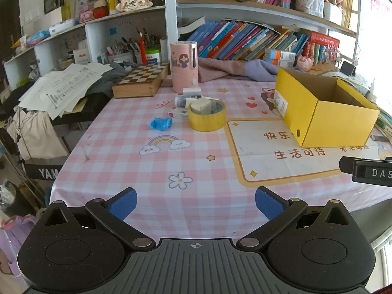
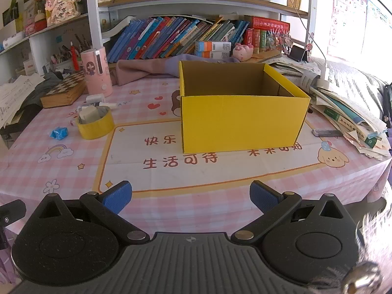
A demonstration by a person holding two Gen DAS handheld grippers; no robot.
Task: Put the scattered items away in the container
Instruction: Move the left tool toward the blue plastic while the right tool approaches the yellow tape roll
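Both my left gripper and right gripper hang spread wide and empty. The pale block sits loosely inside the tape roll, so I could tip it out, or shove the light yellow box rightward.

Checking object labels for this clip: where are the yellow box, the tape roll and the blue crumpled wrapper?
yellow box (image 2: 242, 122), right wrist view, on its front wall.
tape roll (image 1: 207, 121), left wrist view, on its outer yellow side.
blue crumpled wrapper (image 1: 159, 123), left wrist view, on its middle.
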